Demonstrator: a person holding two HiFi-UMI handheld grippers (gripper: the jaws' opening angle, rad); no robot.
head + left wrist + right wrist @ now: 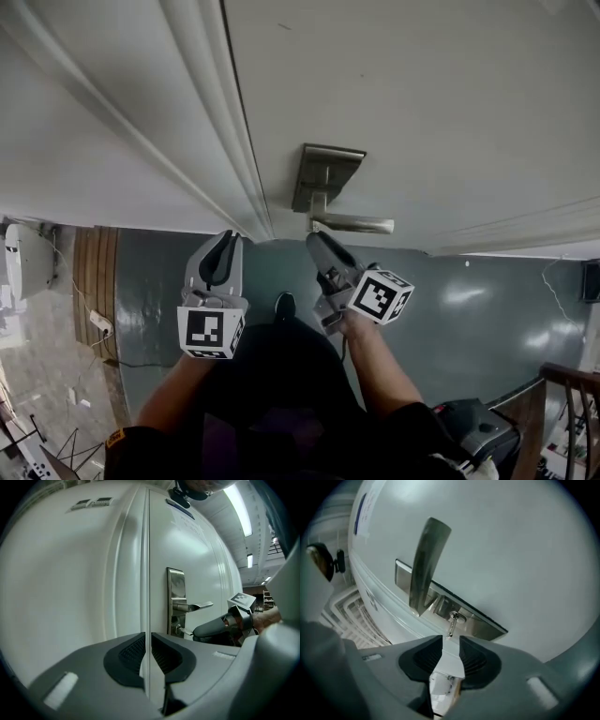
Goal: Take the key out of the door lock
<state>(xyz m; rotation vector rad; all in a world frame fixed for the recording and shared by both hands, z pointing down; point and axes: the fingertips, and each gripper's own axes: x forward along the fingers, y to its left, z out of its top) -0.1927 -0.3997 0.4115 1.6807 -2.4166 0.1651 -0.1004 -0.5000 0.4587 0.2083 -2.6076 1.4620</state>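
Nothing is out yet: the small silver metal key [452,624] sits in the white door's brushed steel lock plate [483,622], just ahead of my right claw [451,643], whose parted jaws seemingly grip nothing.

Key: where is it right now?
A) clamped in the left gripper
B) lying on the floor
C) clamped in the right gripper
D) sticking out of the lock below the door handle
D: the key sits in the lock under the handle, and the right gripper is open just in front of it.
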